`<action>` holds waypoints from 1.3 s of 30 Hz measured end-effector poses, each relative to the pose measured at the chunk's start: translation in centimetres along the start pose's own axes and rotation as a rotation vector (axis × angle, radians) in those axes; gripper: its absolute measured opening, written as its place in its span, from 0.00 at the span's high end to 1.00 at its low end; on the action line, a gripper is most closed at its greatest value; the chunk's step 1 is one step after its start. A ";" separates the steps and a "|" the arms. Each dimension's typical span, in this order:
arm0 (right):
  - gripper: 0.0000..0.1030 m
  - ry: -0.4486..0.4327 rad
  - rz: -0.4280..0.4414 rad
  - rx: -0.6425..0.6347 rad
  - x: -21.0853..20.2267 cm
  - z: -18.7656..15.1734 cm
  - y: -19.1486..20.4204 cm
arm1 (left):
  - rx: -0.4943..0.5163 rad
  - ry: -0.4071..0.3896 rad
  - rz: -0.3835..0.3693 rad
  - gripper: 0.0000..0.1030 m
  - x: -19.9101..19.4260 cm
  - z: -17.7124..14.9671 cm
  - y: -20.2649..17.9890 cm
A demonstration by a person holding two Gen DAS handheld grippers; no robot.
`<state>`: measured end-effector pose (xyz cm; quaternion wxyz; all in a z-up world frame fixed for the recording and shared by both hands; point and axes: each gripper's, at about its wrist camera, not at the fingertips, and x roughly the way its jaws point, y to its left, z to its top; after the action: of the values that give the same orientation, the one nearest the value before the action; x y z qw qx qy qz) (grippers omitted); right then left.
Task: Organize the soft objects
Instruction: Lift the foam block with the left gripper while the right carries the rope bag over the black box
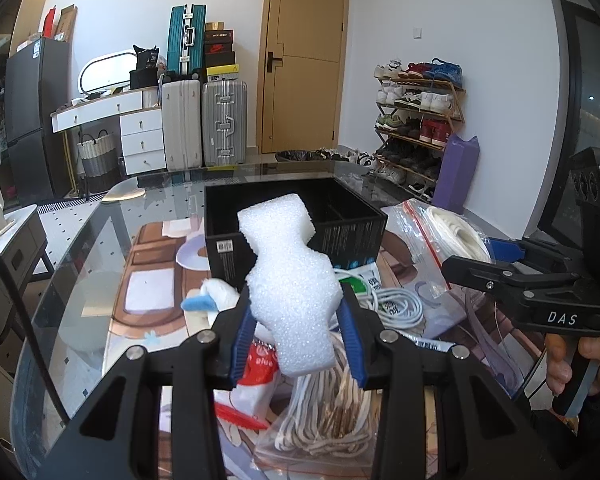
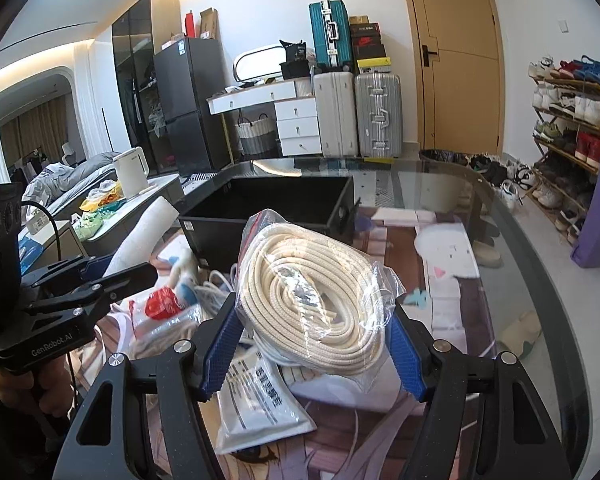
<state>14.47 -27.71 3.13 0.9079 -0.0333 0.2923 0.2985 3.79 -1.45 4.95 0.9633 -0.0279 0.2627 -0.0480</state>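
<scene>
We see the foam block (image 1: 290, 280) before the box (image 1: 352, 220); the bagged rope coil (image 2: 312, 300) right, seemingly above the table (image 2: 512, 264).

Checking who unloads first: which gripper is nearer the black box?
Left, by a little. The left gripper holds foam just before the black box; the right gripper holds bagged rope farther back.

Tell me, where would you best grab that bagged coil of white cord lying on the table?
The loose white cord bundle in its clear bag lies flat, so come from above and pinch across its bunched strands; the slack plastic alone would probably slip.
</scene>
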 end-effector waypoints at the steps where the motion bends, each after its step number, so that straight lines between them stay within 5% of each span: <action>1: 0.33 -0.005 -0.001 -0.004 -0.1 0.2 0.1 | 0.001 -0.003 0.000 0.63 0.0 0.2 0.0; 21: 0.33 -0.048 0.013 -0.055 -0.7 3.2 1.3 | 0.024 -0.063 0.020 0.63 -0.2 3.1 0.7; 39: 0.33 -0.051 0.013 -0.089 1.8 7.3 1.2 | -0.024 -0.038 0.050 0.63 2.5 4.6 2.6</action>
<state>18.69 -24.09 8.36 0.9107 -0.0644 0.2556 0.3179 8.53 0.98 7.43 0.9686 -0.0339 0.2456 -0.0202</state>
